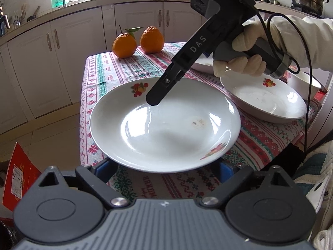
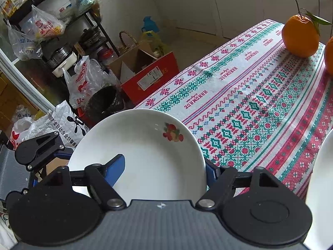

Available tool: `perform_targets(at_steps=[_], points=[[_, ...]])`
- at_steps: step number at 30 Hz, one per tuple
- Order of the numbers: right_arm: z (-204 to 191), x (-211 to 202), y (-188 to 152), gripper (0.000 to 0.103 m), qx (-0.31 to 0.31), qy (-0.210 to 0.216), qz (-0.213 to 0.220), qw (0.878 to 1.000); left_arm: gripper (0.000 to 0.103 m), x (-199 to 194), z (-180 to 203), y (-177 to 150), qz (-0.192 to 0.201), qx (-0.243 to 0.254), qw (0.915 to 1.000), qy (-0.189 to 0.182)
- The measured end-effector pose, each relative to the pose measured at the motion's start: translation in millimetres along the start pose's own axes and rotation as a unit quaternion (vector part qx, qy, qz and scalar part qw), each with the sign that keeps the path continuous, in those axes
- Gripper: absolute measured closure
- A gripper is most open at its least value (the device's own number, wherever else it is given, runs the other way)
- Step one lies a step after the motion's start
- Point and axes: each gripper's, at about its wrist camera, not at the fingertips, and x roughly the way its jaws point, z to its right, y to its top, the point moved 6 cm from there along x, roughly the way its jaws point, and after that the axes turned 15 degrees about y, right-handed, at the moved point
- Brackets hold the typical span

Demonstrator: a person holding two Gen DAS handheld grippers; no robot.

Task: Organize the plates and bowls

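Observation:
A white plate with fruit prints (image 1: 166, 129) is held above the patterned tablecloth (image 1: 133, 68); it also shows in the right wrist view (image 2: 145, 156). My right gripper (image 1: 154, 101) reaches down over its far rim, one blue finger (image 2: 116, 166) lying on the plate's inner face and the other at its edge. My left gripper (image 1: 164, 166) sits at the plate's near rim, its blue pads mostly hidden under the plate. A second white plate (image 1: 264, 98) lies on the table to the right, with a white bowl (image 1: 303, 83) behind it.
Two oranges (image 1: 137, 41) stand at the table's far end. A third white dish (image 1: 201, 62) lies behind the right gripper. A red carton (image 2: 149, 75), bags and a shelf rack (image 2: 62, 31) crowd the floor left of the table. Kitchen cabinets (image 1: 62, 41) line the back.

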Motion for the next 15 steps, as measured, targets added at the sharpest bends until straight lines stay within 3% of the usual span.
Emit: perform_targets(at_steps=[15], points=[[31,-18,36,0.021,0.001,-0.035,0.035,0.999,0.008,41,-18,35,0.014,0.019,0.9996,-0.017]])
